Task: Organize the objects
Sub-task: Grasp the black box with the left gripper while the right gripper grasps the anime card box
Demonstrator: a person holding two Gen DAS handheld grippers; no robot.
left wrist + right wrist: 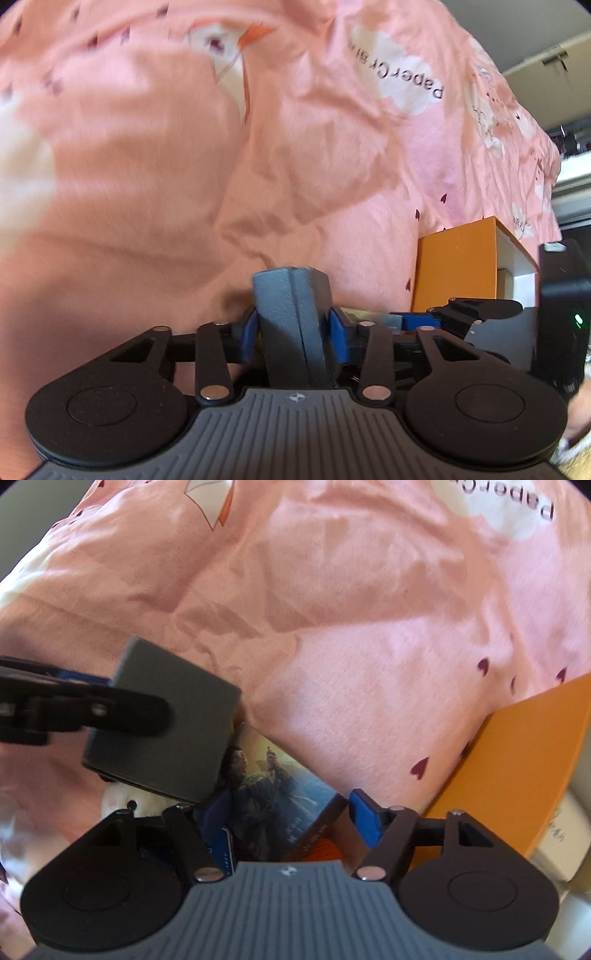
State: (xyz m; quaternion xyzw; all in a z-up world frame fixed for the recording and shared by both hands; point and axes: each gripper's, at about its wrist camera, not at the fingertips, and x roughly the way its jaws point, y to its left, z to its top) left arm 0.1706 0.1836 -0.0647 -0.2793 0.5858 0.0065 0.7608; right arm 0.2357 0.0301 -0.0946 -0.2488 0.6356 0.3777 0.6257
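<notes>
My left gripper [293, 332] is shut on a grey box [291, 314], which stands upright between the blue pads. In the right wrist view the same grey box [162, 727] hangs at the left with a black finger [122, 709] across its face. My right gripper [284, 819] points down and is open. An illustrated box [277, 790] lies between its blue fingers [364, 812], close to them, with no pad pressing on it. An orange knitted thing [325, 849] shows just under that box. Part of the right gripper [476, 310] appears low at the right of the left wrist view.
Wrinkled pink bedding [258, 147] with hearts and white cloud prints fills both views. An open orange box [517, 768] with a white inside [513, 251] stands at the right. A white plush thing [125, 801] lies under the grey box.
</notes>
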